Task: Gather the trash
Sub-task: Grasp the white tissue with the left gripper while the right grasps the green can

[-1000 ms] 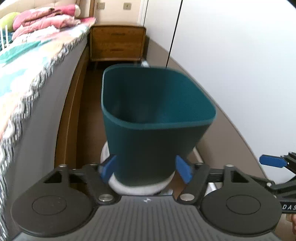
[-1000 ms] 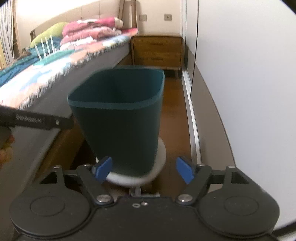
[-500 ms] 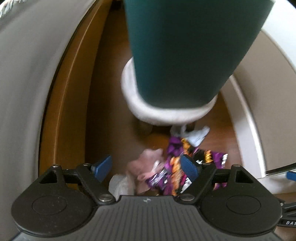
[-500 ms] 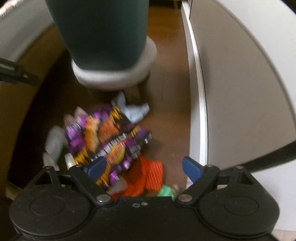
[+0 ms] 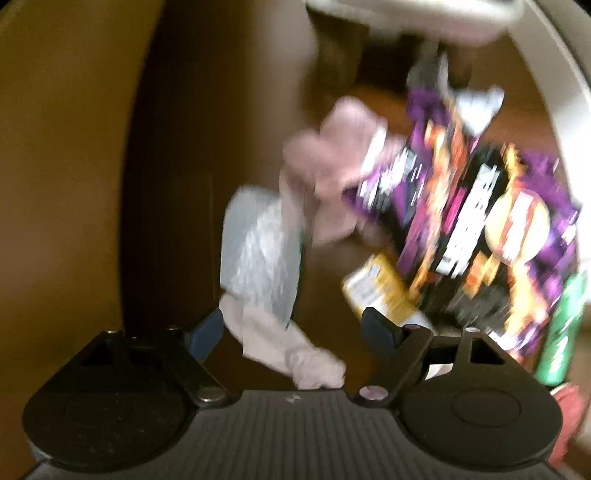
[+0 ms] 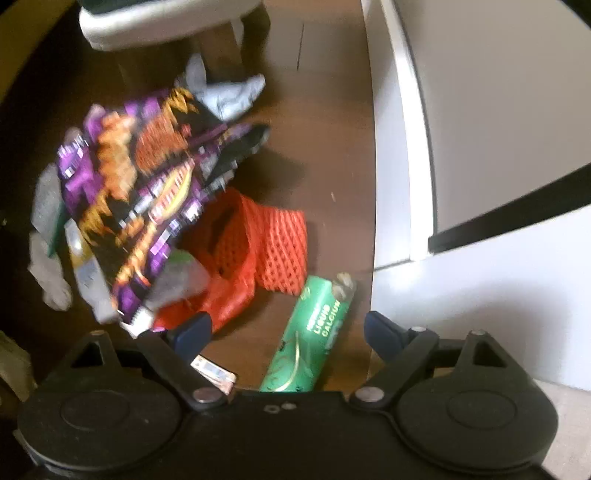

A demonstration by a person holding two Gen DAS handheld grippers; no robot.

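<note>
Left gripper [image 5: 293, 328] pointed straight down at the floor, jaws wide apart, nothing pinched. A crumpled white tissue [image 5: 295, 354] lay right between its blue fingertips [image 5: 207, 332], w/ a silvery-grey foil pouch [image 5: 258, 247] just above that in the view. Further out: a pinkish wad [image 5: 332, 166], a small yellow packet [image 5: 380, 291] by the right-hand tip, then the big purple-and-orange snack bag [image 5: 480, 206] (very blurred, print unreadable).

Right gripper [image 6: 284, 330] also faced down, and its jaws had just been opening wider, now spread w/ nothing clamped. Between its tips, on the floor, lay a green box [image 6: 314, 336] marked "Liquid Calcium", tilted, its top end toward the white baseboard [image 6: 402, 147]. Just beside the left-hand tip sat a red plastic bag [image 6: 221, 299], touching an orange-red foam net [image 6: 273, 240] behind it. A little carton [image 6: 214, 373] peeked out under that tip. Beyond, the same purple snack bag [image 6: 147, 184] sprawled across the pile, a grey crumpled wrapper [image 6: 229, 92] at its far edge, near the leg of a pale round stool [image 6: 162, 22].

All of it lay on dark wood floor [image 6: 325, 129], next to the white wardrobe [image 6: 498, 110].
</note>
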